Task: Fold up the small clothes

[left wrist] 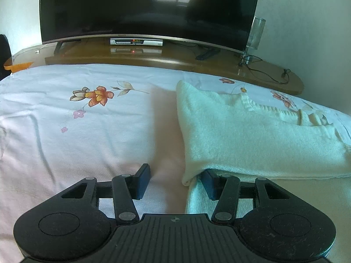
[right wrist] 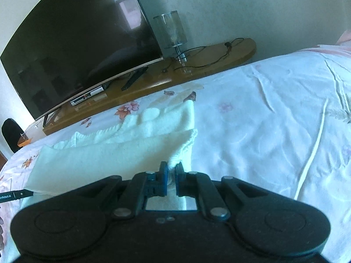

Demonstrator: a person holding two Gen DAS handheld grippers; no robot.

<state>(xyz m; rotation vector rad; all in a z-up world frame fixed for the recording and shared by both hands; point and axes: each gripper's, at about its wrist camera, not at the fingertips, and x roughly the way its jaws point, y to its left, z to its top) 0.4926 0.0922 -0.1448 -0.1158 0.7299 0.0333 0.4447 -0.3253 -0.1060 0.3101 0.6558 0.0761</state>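
Observation:
A pale knitted sweater (left wrist: 241, 135) lies partly folded on the floral bedsheet (left wrist: 87, 142), with its ribbed neckline toward the far side. My left gripper (left wrist: 175, 182) rests open at the sweater's near left corner. Its right finger (left wrist: 209, 185) is tucked under the edge of the upper layer, and its left finger (left wrist: 142, 179) sits on bare sheet. In the right wrist view my right gripper (right wrist: 172, 172) is shut on the near right corner of the sweater (right wrist: 105, 155), and the knit bunches up between the blue pads.
Beyond the bed's far edge stands a wooden TV bench (left wrist: 153, 57) with a large dark television (left wrist: 149, 6), a set-top box (left wrist: 137, 42), a remote (right wrist: 133, 77), a glass lamp (right wrist: 172, 30) and loose cables (left wrist: 267, 74). Wrinkled sheet (right wrist: 274, 120) spreads right of the sweater.

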